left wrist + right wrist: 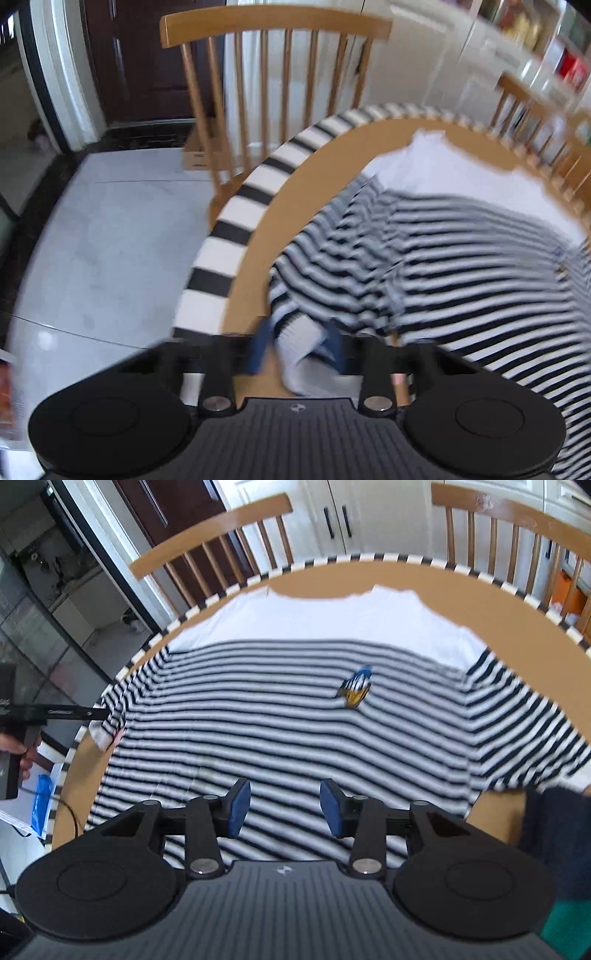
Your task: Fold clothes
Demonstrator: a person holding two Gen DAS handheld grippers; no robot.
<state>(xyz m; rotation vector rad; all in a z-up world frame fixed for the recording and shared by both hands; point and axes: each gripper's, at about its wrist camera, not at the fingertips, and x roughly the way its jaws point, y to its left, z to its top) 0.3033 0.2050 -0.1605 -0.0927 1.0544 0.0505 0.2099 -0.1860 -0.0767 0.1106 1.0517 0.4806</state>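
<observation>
Cartoon duck patch (354,690) on striped shirt (280,731)

Shirt (288,716) on table (436,579), chairs (207,531) behind.

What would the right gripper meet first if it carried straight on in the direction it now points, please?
Probably the striped T-shirt spread on the table: the open right gripper points across its body, with nothing between. Depth is hard to judge.
</observation>
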